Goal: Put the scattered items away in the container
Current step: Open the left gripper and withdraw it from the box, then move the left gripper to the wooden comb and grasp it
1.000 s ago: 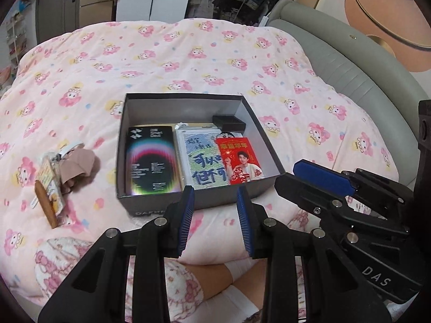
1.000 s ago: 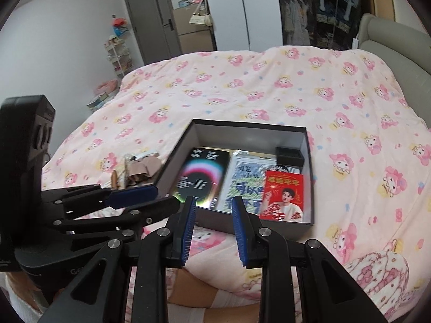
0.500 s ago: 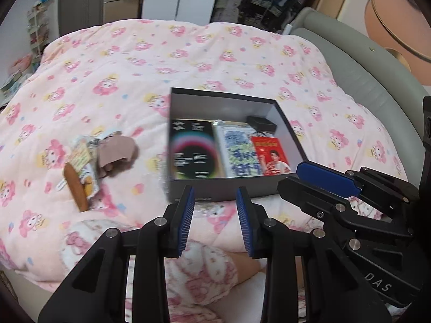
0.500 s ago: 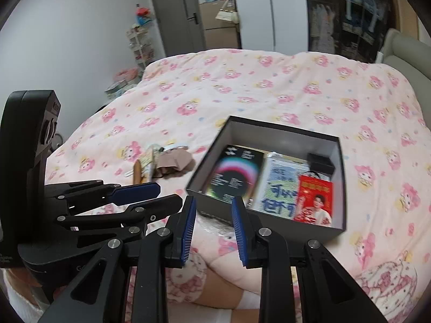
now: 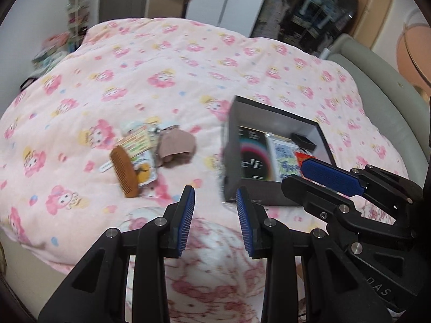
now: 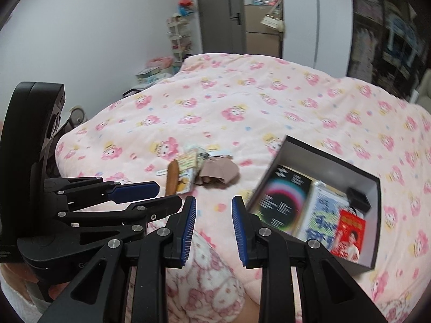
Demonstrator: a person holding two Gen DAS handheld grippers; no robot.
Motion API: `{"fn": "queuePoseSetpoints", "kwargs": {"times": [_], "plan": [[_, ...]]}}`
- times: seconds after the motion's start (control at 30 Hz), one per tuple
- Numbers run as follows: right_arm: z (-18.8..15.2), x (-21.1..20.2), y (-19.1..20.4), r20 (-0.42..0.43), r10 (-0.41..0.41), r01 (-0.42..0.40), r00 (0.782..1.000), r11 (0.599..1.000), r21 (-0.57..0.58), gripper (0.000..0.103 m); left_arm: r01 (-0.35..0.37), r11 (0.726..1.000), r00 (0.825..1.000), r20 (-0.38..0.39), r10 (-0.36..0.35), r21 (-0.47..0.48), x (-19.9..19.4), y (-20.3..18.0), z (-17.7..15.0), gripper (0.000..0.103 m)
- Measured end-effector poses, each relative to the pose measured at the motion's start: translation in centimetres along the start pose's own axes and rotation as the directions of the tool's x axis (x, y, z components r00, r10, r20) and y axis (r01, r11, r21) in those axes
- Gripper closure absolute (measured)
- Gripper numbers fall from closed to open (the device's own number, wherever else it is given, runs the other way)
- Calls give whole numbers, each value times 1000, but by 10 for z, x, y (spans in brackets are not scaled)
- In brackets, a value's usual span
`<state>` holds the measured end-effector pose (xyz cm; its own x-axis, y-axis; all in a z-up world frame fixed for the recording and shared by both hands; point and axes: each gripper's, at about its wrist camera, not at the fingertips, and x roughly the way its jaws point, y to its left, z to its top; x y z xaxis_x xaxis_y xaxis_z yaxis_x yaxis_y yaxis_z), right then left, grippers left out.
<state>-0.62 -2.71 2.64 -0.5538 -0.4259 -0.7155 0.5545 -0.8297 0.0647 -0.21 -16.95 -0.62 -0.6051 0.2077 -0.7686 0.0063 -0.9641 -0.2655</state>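
A dark grey box (image 5: 231,145) sits on the pink bedspread, right of centre; it also shows in the right wrist view (image 6: 374,245). It holds a black booklet (image 6: 280,204), a white packet (image 6: 322,215), a red card (image 6: 348,231) and a small black case (image 6: 358,200). Left of it lies a pile: a brown wooden comb (image 5: 125,171), printed packets (image 5: 136,141) and a beige cloth (image 5: 176,146). The pile also shows in the right wrist view (image 6: 186,169). My left gripper (image 5: 215,207) and right gripper (image 6: 213,215) are open, empty and short of both.
The pink patterned bedspread (image 5: 161,62) covers the whole bed. A grey padded bed frame (image 5: 388,86) runs along the right. Shelves (image 6: 179,37) and a door (image 6: 219,13) stand beyond the far end. The person's patterned pyjama leg (image 5: 204,269) lies below the grippers.
Both views have swung left: the box has shifted to the right of each frame and the comb pile has moved toward the middle. Both grippers stay open and empty.
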Motion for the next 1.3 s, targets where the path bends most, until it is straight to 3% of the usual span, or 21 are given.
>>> {"fn": "queuePoseSetpoints", "kwargs": {"times": [0.33, 0.57, 0.8, 1.13, 1.3], "plan": [[19, 70, 31, -106, 106, -107, 989, 994, -7, 79, -32, 990, 999, -37, 27, -136, 29, 74, 0, 72], [26, 128, 34, -200, 168, -165, 965, 986, 35, 79, 14, 972, 996, -84, -35, -236, 65, 116, -3, 66], [26, 177, 8, -266, 135, -109, 955, 988, 109, 79, 9, 957, 988, -143, -52, -289, 110, 151, 0, 66], [26, 236, 6, -349, 151, -115, 925, 986, 121, 79, -4, 933, 969, -230, -85, -361, 171, 198, 7, 65], [19, 254, 8, -390, 175, -136, 904, 983, 127, 79, -5, 924, 956, -272, -108, -383, 197, 215, 9, 50]]}}
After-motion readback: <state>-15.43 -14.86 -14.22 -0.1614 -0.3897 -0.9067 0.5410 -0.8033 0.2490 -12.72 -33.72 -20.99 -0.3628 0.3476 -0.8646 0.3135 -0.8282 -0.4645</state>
